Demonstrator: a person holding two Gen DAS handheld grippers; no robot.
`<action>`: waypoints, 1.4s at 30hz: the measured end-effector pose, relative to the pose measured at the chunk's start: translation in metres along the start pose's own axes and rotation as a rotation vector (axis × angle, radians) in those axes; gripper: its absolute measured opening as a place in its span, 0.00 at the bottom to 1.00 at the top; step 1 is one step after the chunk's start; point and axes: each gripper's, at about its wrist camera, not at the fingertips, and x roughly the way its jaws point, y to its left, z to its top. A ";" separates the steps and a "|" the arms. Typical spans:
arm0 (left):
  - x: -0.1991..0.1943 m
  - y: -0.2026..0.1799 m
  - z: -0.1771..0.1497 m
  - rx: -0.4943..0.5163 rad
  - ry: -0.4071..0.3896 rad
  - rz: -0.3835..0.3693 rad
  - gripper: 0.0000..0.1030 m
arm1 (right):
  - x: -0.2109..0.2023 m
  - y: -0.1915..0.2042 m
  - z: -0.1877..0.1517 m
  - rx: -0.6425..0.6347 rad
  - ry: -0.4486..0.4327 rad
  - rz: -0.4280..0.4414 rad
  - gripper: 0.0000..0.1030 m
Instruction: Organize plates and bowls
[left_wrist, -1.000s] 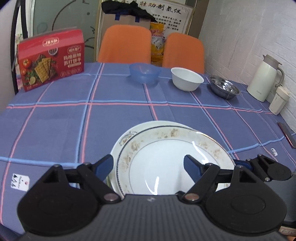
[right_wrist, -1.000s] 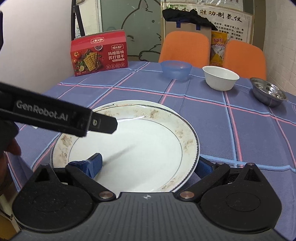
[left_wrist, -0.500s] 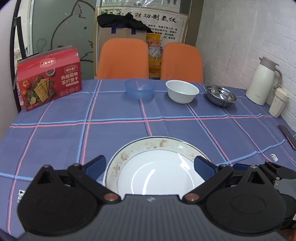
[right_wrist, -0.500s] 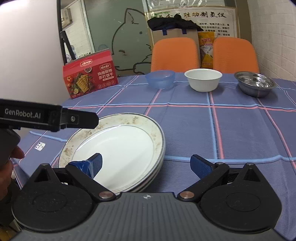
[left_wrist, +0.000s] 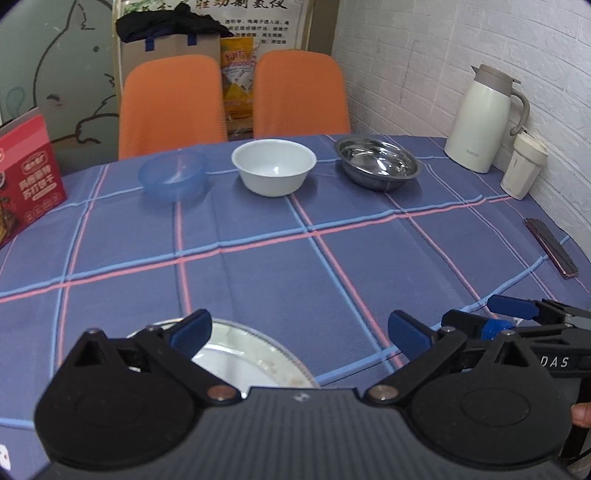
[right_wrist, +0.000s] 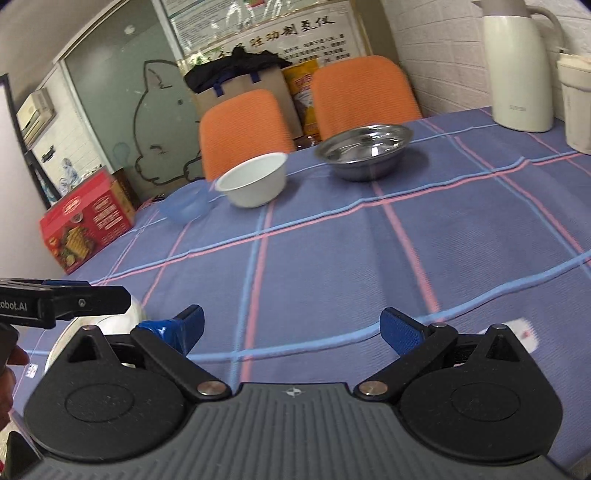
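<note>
Our left tool (left_wrist: 299, 330) and right tool (right_wrist: 291, 326) gape empty; the plate (left_wrist: 243, 354) lies under the left tool's near finger.

Readable text, placed relative to the white bowl (left_wrist: 273, 166):

- Red cracker box (left_wrist: 26, 173), far left of the bowl: white Chinese characters on its face, too cut off and distorted to read surely.
- Wall poster (right_wrist: 295, 29), behind the bowl beyond the orange chairs: large black Chinese heading, rows of smaller print beneath, illegible.
- Yellow packet (left_wrist: 238, 70), behind the bowl between the chairs: red characters, not legible.
- White thermos jug (right_wrist: 519, 66), far right of the bowl: small grey brand word low on its body, too small to read.
- Right gripper (left_wrist: 513, 325) body, near right: "DAS".
- Left gripper (right_wrist: 70, 299) arm, near left: "obot.AI", start cut off.
</note>
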 end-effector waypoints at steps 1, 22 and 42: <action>0.007 -0.005 0.008 0.007 0.007 -0.015 0.97 | 0.001 -0.007 0.005 -0.005 0.001 -0.009 0.87; 0.254 -0.060 0.222 0.011 0.080 -0.092 0.98 | 0.167 -0.121 0.158 -0.074 0.065 -0.185 0.86; 0.284 -0.071 0.205 0.141 0.232 -0.095 0.61 | 0.183 -0.087 0.155 -0.187 0.132 -0.062 0.86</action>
